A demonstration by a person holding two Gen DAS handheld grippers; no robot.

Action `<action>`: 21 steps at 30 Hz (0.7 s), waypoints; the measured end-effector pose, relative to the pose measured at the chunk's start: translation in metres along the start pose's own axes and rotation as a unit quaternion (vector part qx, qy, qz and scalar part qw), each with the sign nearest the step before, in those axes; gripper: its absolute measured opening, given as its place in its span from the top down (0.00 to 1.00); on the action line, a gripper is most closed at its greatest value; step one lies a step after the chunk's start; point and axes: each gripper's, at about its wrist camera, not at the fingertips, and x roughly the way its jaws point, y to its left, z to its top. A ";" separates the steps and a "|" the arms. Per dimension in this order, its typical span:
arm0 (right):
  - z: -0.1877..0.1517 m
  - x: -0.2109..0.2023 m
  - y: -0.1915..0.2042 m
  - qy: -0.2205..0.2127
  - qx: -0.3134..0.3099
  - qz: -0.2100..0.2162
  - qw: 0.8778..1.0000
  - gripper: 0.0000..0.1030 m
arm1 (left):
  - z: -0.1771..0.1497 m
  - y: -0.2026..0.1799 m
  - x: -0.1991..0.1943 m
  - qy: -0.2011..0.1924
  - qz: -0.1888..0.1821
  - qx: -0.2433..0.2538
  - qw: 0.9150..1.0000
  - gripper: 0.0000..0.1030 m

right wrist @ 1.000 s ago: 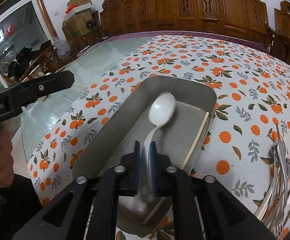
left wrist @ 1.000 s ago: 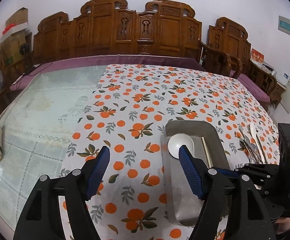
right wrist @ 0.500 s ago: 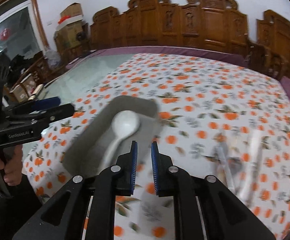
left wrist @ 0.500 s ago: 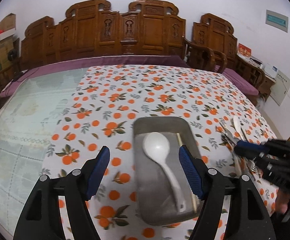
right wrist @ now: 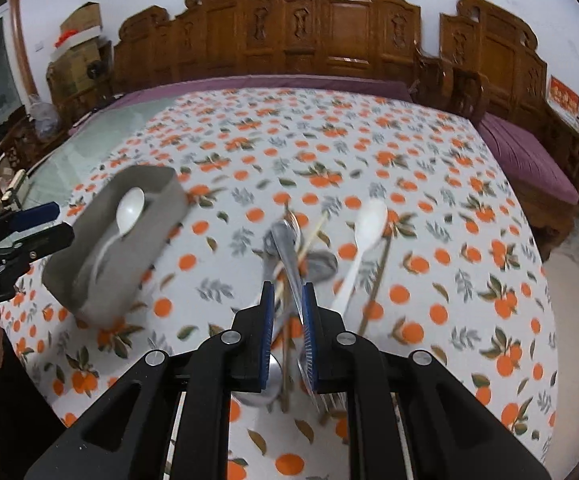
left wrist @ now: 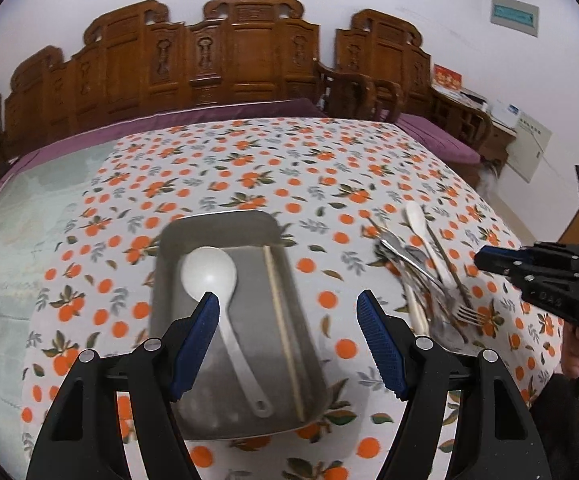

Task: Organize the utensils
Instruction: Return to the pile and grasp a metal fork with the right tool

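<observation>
Metal tray (left wrist: pixel 217 224) holds 1 white spoon (left wrist: pixel 209 272) and 1 chopstick (left wrist: pixel 281 320)

White tablecloth with orange fruit print (left wrist: pixel 249 160), row of carved brown wooden chairs (left wrist: pixel 241 60), purple seat cushion (right wrist: pixel 529 156), brown cardboard box (right wrist: pixel 81 18)

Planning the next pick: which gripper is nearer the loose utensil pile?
Right. The right gripper hangs above the utensil pile; the left gripper is over the metal tray beside it.
</observation>
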 end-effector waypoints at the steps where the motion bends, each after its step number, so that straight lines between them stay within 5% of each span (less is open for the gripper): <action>1: -0.002 0.002 0.001 0.003 0.000 0.000 1.000 0.85 | -0.001 -0.003 0.001 0.001 -0.003 0.001 1.000 0.34; 21: 0.004 0.070 -0.002 0.068 -0.052 -0.003 0.996 0.78 | -0.010 -0.019 0.012 0.010 -0.024 0.005 1.000 0.34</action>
